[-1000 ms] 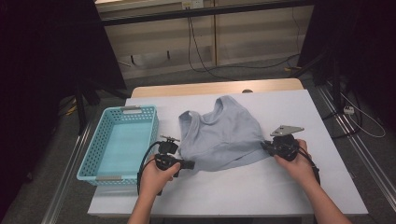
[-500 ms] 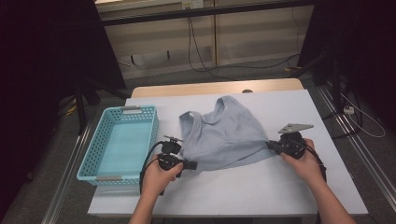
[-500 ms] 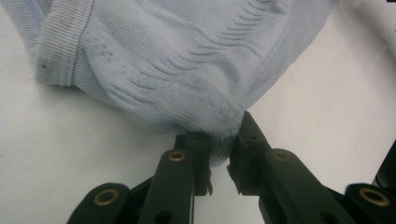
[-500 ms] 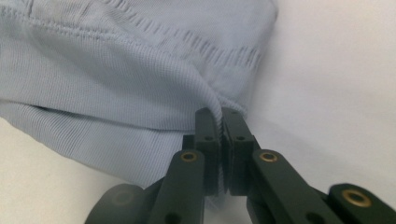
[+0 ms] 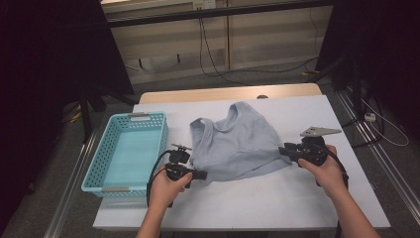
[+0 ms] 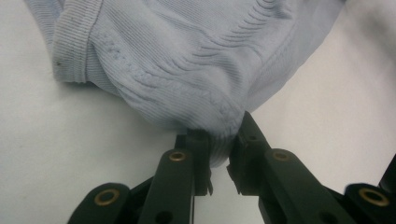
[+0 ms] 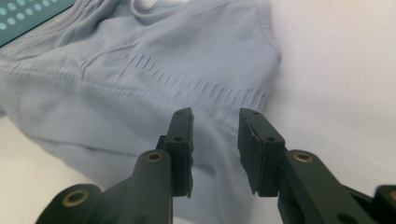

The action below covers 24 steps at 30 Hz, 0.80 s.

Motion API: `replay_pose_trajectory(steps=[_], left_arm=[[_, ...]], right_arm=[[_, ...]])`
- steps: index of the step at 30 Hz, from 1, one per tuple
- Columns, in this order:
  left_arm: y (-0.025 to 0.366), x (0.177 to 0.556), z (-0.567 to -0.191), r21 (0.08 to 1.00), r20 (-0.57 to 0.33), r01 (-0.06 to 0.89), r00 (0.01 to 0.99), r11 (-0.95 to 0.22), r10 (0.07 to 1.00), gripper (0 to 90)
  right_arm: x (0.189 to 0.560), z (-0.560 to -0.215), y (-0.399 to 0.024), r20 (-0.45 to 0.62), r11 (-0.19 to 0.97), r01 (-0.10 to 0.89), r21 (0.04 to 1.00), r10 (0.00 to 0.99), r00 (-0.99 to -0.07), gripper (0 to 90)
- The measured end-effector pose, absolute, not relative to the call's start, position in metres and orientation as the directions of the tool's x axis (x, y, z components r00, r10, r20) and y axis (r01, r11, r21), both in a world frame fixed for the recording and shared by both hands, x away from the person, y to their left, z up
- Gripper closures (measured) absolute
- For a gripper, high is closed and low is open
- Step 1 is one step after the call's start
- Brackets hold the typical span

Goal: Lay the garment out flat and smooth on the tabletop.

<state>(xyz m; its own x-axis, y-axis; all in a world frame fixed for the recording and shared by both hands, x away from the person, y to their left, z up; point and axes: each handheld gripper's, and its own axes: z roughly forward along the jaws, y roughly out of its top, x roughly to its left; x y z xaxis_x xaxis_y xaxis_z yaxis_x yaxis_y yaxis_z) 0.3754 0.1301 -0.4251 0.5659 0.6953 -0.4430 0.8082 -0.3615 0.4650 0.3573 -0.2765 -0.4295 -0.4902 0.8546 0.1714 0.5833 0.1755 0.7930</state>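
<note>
Left hand (image 5: 166,186) comes in from the near edge, forearm angled up-left, holding the left gripper (image 5: 198,174) low over the desk (image 5: 257,203) w/ jaws pointing right. In the left gripper view the jaws are clamped on a bunched bit of the top's (image 5: 237,146) hem; cloth is pinched between the pads.

Right hand (image 5: 324,166) sits at the right side of the desk, forearm running to the near-right corner, right gripper (image 5: 286,151) pointing left at the top's right hem. Its jaws have just been opening; in the right gripper view they stand apart, w/ the cloth lying under and beyond them, not pinched.

Top, pale blue-grey and ribbed, lies spread mid-desk, straps toward the far side, just right of the blue basket (image 5: 129,151).

Elbows are cut off by the near edge. Whether the right jaw tips touch the cloth is hard to tell.
</note>
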Motion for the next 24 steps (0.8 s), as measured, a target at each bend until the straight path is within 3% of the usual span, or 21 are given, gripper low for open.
replay_pose_trajectory(steps=[6, 13, 16, 18, 19, 24], left_arm=[[0.131, 0.376, -0.425, 0.459, -0.447, 0.811, 0.563, -0.362, 0.695, 79.7], [0.135, 0.378, -0.425, 0.440, -0.454, 0.820, 0.555, -0.366, 0.697, 81.0], [0.135, 0.378, -0.425, 0.437, -0.463, 0.825, 0.548, -0.358, 0.696, 81.1], [0.135, 0.377, -0.425, 0.439, -0.464, 0.825, 0.548, -0.357, 0.696, 81.1], [0.135, 0.377, -0.425, 0.436, -0.462, 0.820, 0.558, -0.371, 0.690, 81.1], [0.133, 0.377, -0.424, 0.445, -0.482, 0.818, 0.562, -0.364, 0.673, 81.0]], right_arm=[[0.367, -0.434, -0.277, 0.099, 0.194, 0.590, 0.784, 0.899, -0.427, 63.8], [0.381, -0.454, -0.269, 0.108, 0.217, 0.654, 0.725, 0.902, -0.419, 60.4], [0.382, -0.459, -0.264, 0.113, 0.223, 0.666, 0.712, 0.899, -0.422, 67.8], [0.383, -0.459, -0.266, 0.154, 0.198, 0.674, 0.712, 0.892, -0.425, 82.1], [0.383, -0.459, -0.268, 0.167, 0.188, 0.674, 0.715, 0.889, -0.425, 84.8], [0.379, -0.452, -0.281, 0.214, 0.119, 0.687, 0.717, 0.900, -0.379, 87.0]])
